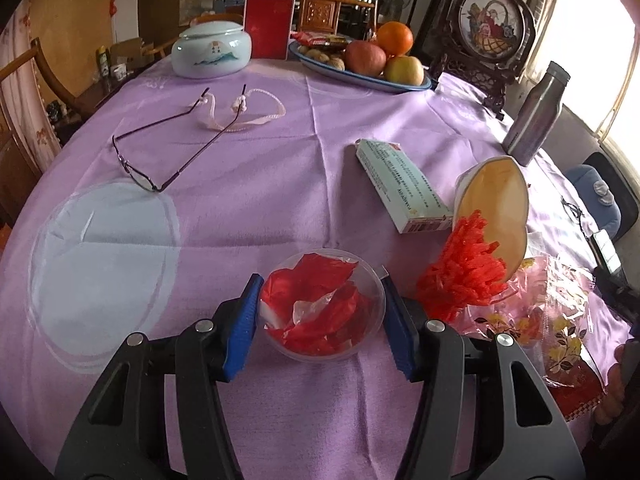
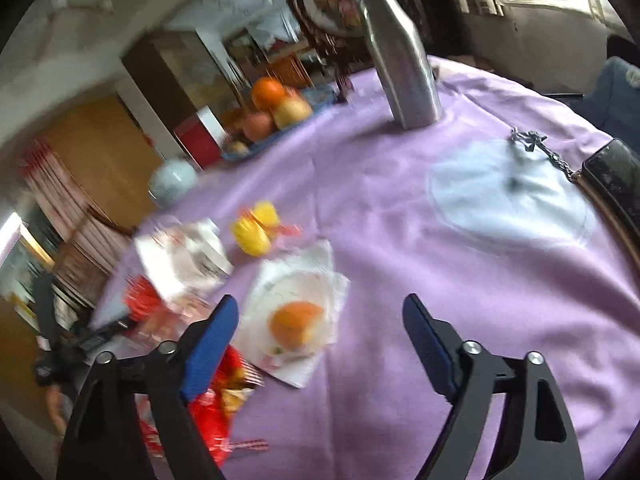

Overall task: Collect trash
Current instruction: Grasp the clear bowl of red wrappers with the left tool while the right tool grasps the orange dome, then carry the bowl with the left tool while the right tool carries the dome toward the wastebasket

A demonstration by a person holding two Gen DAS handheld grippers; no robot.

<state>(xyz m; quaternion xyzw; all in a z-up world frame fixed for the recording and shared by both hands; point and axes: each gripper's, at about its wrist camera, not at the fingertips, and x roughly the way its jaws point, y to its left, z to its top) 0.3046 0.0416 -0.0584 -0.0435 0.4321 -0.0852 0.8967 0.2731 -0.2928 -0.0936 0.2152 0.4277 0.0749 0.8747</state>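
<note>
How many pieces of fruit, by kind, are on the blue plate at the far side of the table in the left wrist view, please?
Orange: 1
Red apple: 1
Yellow-green apple: 1
Total: 3 pieces of fruit on the blue plate. The nuts and wrapped snacks behind them are not counted.

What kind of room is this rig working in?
Most likely a lived-in home dining or living room: a round table under a purple cloth, a fruit plate, reading glasses left out, and carved wooden furniture behind.
</note>
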